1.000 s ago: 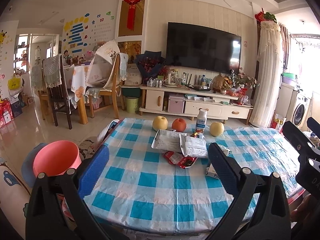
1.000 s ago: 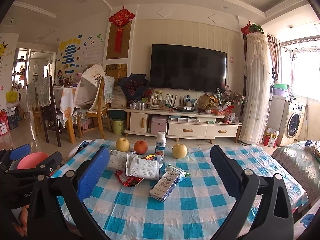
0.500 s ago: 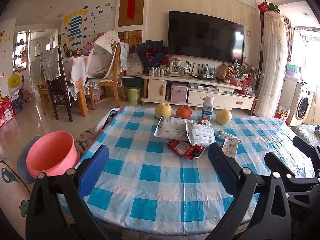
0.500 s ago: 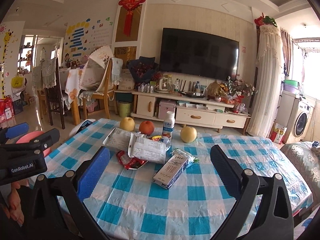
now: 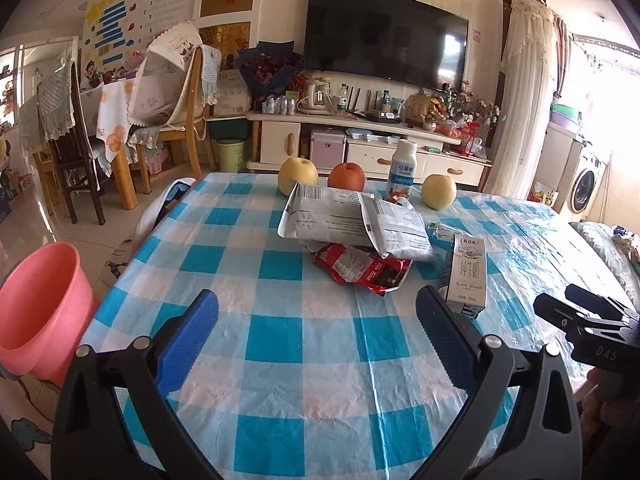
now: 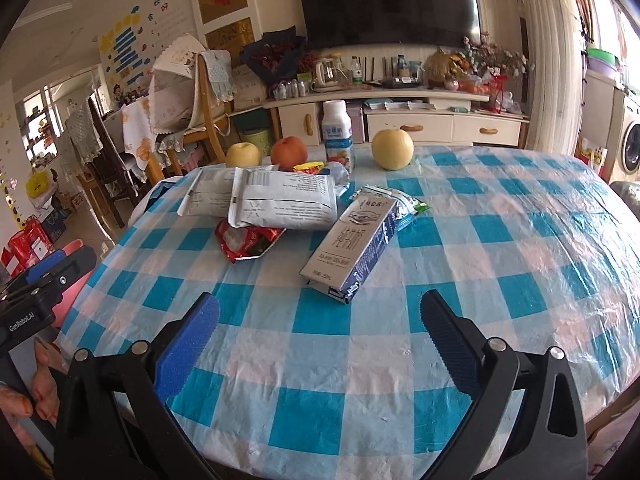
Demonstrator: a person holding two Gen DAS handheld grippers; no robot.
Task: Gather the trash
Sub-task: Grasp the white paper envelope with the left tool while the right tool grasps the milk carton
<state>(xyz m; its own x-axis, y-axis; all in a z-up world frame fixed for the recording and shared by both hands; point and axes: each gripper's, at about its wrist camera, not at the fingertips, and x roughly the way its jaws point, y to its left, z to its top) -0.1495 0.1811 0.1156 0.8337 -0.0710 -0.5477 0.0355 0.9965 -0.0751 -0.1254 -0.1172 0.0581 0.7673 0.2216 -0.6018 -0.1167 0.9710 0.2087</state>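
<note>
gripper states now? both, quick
Left gripper: jaws open, empty, over the table short of the red wrapper.
Right gripper: jaws open, empty, just short of the milk carton.

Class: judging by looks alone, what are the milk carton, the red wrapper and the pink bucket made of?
Milk carton: likely coated paperboard, with printed flat faces and folded edges. Red wrapper: probably plastic film, glossy and crinkled. Pink bucket: apparently moulded plastic, smooth and matte.
</note>
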